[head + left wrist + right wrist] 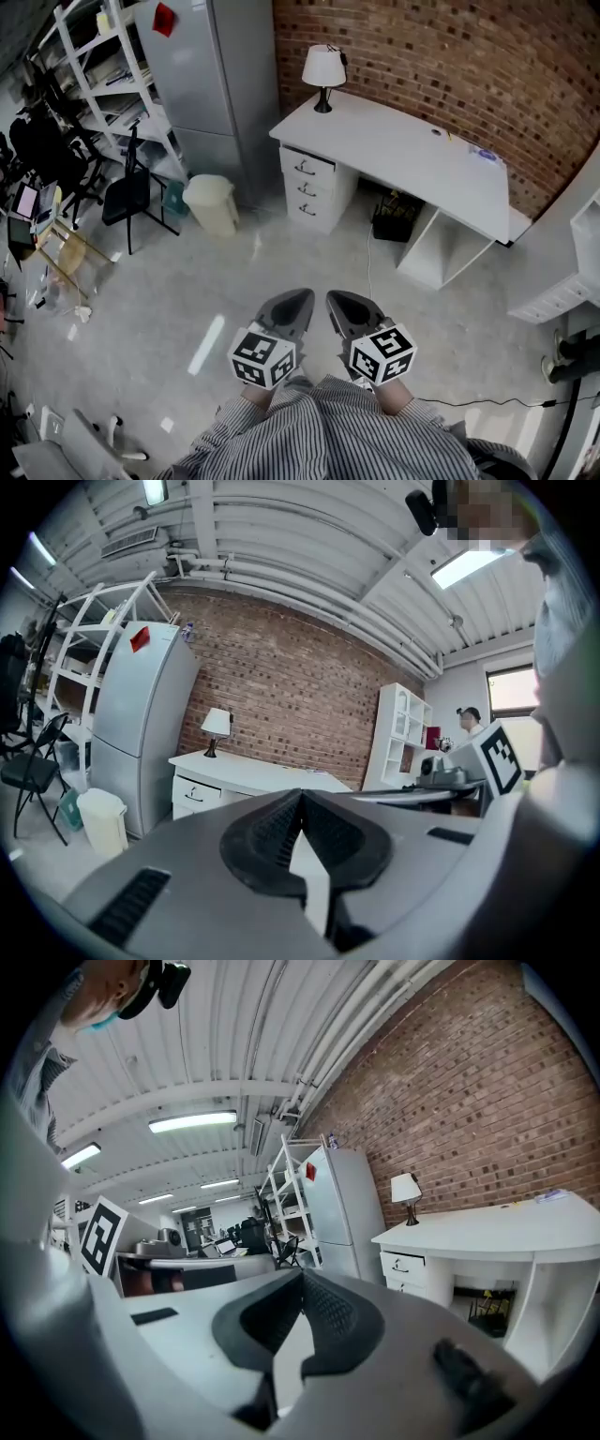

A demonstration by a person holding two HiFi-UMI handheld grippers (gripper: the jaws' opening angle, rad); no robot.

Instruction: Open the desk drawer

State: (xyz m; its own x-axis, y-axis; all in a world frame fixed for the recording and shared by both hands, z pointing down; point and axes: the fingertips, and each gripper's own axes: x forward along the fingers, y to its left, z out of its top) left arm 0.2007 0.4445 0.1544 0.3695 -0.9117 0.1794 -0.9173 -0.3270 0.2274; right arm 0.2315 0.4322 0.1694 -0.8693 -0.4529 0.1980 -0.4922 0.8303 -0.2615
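A white desk (412, 150) stands against the brick wall, with a stack of three closed drawers (312, 187) under its left end; each has a small dark handle. The drawers also show in the left gripper view (202, 794) and the right gripper view (406, 1267). My left gripper (298, 300) and right gripper (337, 302) are side by side near my body, well short of the desk, both shut and empty. Each points toward the desk across bare floor.
A lamp (323, 75) stands on the desk's left corner. A white bin (212, 203) and a grey fridge (211, 75) sit left of the drawers. A black folding chair (131, 192) and shelving (103, 75) lie further left. A black box (394, 220) sits under the desk.
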